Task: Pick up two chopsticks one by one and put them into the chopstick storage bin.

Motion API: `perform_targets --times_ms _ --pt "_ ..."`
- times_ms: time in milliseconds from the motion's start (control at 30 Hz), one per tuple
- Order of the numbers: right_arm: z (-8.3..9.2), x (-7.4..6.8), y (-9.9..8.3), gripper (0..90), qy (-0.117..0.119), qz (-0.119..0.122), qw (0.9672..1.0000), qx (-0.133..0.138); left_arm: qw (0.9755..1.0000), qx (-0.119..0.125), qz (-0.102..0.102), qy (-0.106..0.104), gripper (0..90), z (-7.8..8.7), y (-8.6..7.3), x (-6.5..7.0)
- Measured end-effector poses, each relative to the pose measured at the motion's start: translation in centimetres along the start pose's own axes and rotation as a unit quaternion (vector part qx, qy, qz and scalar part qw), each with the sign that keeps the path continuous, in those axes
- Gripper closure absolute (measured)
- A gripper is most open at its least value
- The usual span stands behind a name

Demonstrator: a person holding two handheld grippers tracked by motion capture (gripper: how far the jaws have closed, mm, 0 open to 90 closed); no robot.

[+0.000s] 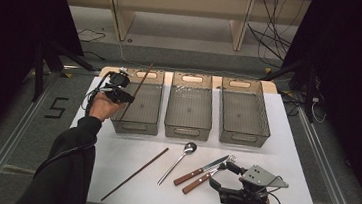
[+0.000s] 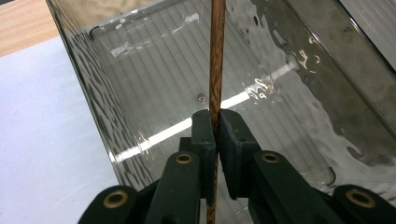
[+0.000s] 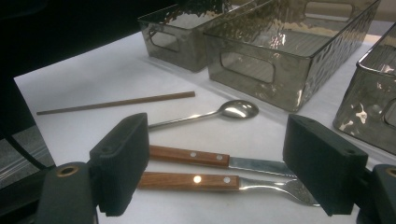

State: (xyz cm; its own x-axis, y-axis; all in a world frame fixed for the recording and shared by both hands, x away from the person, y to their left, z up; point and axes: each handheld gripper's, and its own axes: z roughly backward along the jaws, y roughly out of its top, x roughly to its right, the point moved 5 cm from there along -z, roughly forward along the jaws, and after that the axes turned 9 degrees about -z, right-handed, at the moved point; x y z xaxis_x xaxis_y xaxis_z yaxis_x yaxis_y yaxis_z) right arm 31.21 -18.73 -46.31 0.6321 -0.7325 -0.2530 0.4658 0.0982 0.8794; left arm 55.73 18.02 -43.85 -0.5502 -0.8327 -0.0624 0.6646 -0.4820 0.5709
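While our left hand-held gripper clamps a chopstick over the left bin, our right hand-held gripper gapes around the knife and fork.

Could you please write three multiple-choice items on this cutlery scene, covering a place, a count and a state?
1. Where is the chopstick held by the left gripper?
A. over the left bin
B. over the right-hand bin
C. beside the spoon

2. How many clear bins stand on the table?
A. two
B. three
C. four

3. How do the jaws of the right gripper stand?
A. shut on the knife
B. shut on the fork
C. open, holding nothing

Answers: 1 A, the left gripper view looks down the chopstick into that bin; 2 B, the high view shows three in a row; 3 C, its jaws stand wide apart above both wooden handles.
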Motion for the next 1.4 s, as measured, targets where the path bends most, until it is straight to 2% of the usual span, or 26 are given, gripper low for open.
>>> perform_targets --times_ms 33,133,300,333,400,533,633,767,933,1167,1267,1400 --pt "0.0 0.0 0.0 23.6 0.0 0.001 1.0 0.001 1.0 0.0 0.005 0.001 81.9 0.0 0.0 0.0" --pt "0.0 0.0 0.0 23.6 0.0 0.001 1.0 0.001 0.9998 0.003 0.016 0.008 64.6 0.1 0.0 0.0" --pt "0.0 0.0 0.0 23.6 0.0 0.001 1.0 0.0 0.9997 0.006 0.025 -0.007 45.6 1.3 0.1 0.5" --pt "0.0 0.0 0.0 23.6 0.0 0.001 1.0 0.0 0.9997 0.005 0.022 -0.012 38.9 1.7 0.1 0.6" --pt "0.0 0.0 0.0 23.6 -0.001 0.001 1.0 -0.001 0.9996 0.014 0.019 -0.016 36.3 2.6 0.2 1.0" --pt "0.0 -0.1 0.0 23.7 -0.001 0.003 1.0 -0.002 0.9984 0.037 0.013 -0.041 26.0 4.7 0.0 2.4" --pt "-0.1 -0.1 -0.1 23.6 0.0 0.004 1.0 -0.002 0.9976 0.044 0.0 -0.052 22.9 5.9 -0.7 3.6" --pt "-0.1 -0.2 -0.1 23.6 0.001 0.007 1.0 -0.004 0.9976 0.03 -0.021 -0.058 18.8 6.8 -1.9 5.1" --pt "-0.2 -0.3 -0.1 23.6 0.001 0.007 1.0 -0.004 0.9965 0.031 -0.03 -0.071 16.7 7.3 -3.3 6.5" --pt "-0.1 -0.3 -0.1 23.6 0.0 0.007 1.0 -0.004 0.9955 0.039 -0.028 -0.082 16.0 7.2 -5.8 8.1" --pt "-0.1 -0.2 -0.1 23.6 0.001 0.007 1.0 -0.004 0.9953 0.02 -0.041 -0.086 16.0 6.6 -6.9 8.8" --pt "-0.2 -0.3 -0.1 23.6 0.001 0.009 0.9999 -0.005 0.9952 -0.004 -0.047 -0.086 16.0 5.9 -8.0 9.5"
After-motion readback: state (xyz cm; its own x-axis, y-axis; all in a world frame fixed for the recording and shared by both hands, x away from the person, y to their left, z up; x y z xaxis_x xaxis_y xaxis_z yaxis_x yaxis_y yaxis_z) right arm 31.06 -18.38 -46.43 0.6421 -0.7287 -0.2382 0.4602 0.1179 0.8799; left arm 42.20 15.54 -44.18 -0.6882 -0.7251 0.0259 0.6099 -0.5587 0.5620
